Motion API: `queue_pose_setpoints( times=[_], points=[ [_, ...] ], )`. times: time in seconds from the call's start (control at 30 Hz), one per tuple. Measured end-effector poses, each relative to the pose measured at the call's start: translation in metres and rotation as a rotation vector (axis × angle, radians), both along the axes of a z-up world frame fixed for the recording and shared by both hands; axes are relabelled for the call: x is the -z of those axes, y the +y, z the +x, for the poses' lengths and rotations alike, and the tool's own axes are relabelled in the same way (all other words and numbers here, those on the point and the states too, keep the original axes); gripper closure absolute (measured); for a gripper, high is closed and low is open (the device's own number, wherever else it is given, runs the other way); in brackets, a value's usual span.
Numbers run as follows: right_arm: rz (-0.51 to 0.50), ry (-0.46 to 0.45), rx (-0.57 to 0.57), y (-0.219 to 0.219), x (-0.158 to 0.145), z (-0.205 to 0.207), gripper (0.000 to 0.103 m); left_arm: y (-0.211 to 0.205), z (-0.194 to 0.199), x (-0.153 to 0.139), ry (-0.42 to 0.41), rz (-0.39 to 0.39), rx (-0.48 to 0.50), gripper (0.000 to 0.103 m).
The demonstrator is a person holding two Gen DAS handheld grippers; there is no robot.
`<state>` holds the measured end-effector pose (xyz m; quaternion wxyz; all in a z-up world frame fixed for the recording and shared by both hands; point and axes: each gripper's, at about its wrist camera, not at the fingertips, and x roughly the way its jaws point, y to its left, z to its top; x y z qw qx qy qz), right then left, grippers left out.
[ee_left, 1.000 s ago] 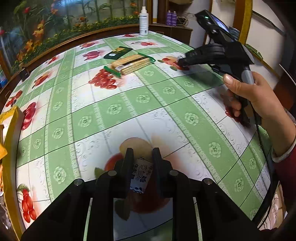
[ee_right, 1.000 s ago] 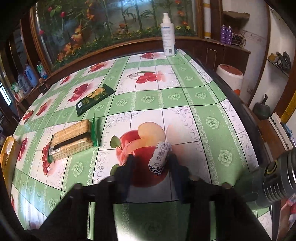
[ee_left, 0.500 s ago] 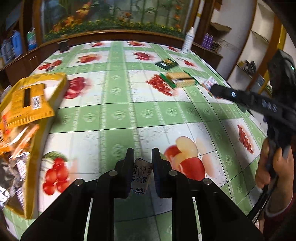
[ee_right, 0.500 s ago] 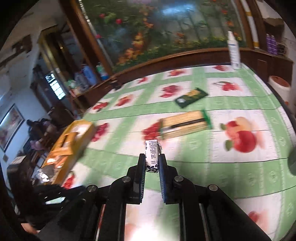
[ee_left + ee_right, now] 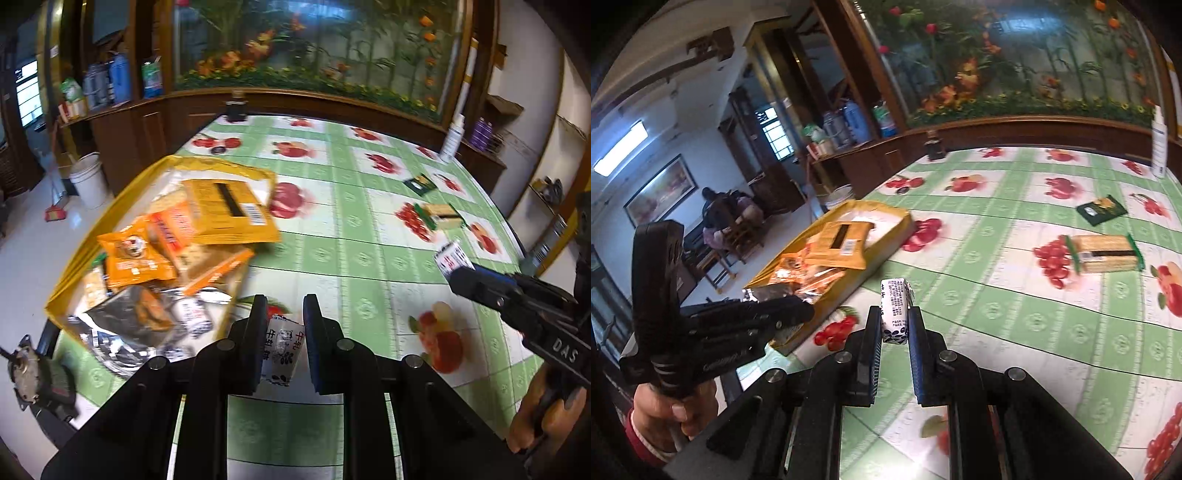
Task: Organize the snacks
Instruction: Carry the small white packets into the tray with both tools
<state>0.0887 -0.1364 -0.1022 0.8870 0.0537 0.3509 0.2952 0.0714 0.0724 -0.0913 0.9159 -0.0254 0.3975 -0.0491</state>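
Left gripper [image 5: 281, 332] jaws are clamped on a small white candy [image 5: 282, 349], long axis running along the fingers. Right gripper [image 5: 894, 332] jaws grip a second candy [image 5: 895, 310], pointing forward toward the yellow bag [image 5: 886, 218] on the bench [image 5: 997, 295].

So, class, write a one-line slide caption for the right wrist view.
Right gripper shut on a small white wrapped candy, held above the fruit-print tablecloth near the yellow snack tray.
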Motion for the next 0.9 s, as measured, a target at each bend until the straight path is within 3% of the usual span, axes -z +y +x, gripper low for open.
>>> queue_pose_setpoints(
  times=[0.43, 0.9],
  points=[
    [-0.028, 0.028, -0.128, 0.073, 0.008, 0.008, 0.089, 0.064, 0.0, 0.001, -0.026, 0.01, -0.163, 0.086],
    [-0.05, 0.063, -0.246, 0.145, 0.021, 0.03, 0.087, 0.102, 0.014, 0.007, -0.014, 0.01, -0.248, 0.086]
  ],
)
